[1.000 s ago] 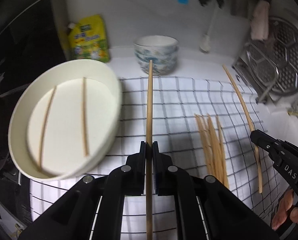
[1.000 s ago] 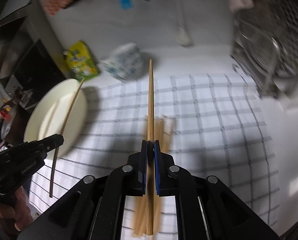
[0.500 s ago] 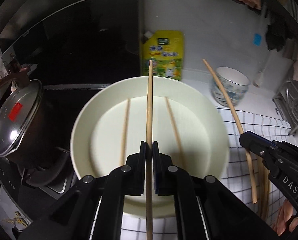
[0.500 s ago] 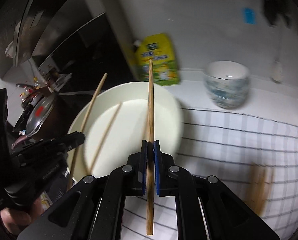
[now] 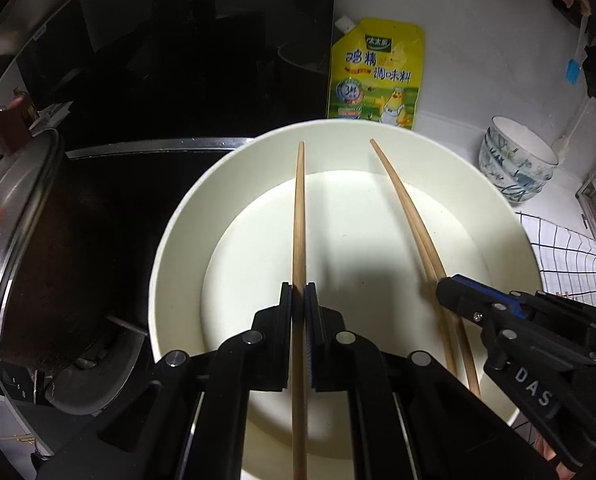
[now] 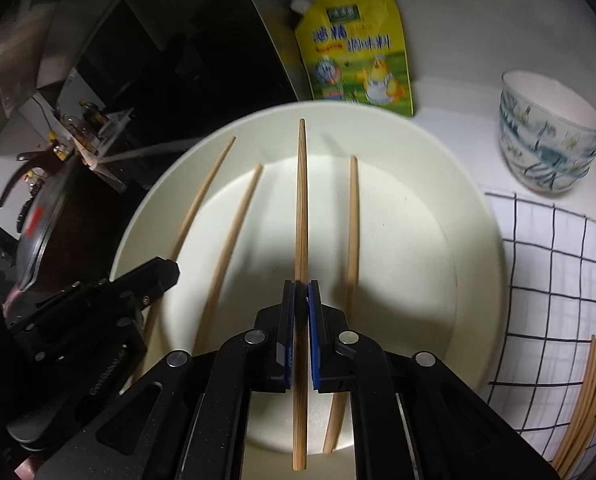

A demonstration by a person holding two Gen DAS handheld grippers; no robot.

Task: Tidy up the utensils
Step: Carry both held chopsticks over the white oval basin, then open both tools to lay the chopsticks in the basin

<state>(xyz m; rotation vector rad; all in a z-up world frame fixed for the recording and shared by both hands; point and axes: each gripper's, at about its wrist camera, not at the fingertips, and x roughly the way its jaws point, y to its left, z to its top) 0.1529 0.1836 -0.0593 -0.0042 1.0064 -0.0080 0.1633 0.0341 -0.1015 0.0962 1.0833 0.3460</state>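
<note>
A large cream plate (image 5: 178, 240) (image 6: 482, 264) lies under both grippers. My left gripper (image 5: 299, 292) is shut on a wooden chopstick (image 5: 299, 216) held over the plate's middle. My right gripper (image 6: 301, 292) is shut on another chopstick (image 6: 301, 200), also over the plate. In the right wrist view two loose chopsticks (image 6: 234, 224) (image 6: 352, 216) lie on the plate, and the left gripper (image 6: 154, 276) with its chopstick (image 6: 202, 200) shows at left. In the left wrist view the right gripper (image 5: 450, 292) shows at right with its chopstick (image 5: 402, 200).
A bundle of chopsticks (image 6: 586, 392) lies on the checked cloth (image 6: 558, 264) at right. A yellow seasoning pouch (image 5: 376, 72) leans on the wall behind the plate. A patterned bowl (image 5: 516, 160) stands at right. A lidded pot (image 5: 14, 216) sits on the black stove at left.
Both grippers have carried their chopsticks from over the checked cloth leftward to above the plate and come closer to it. Both stay shut.
</note>
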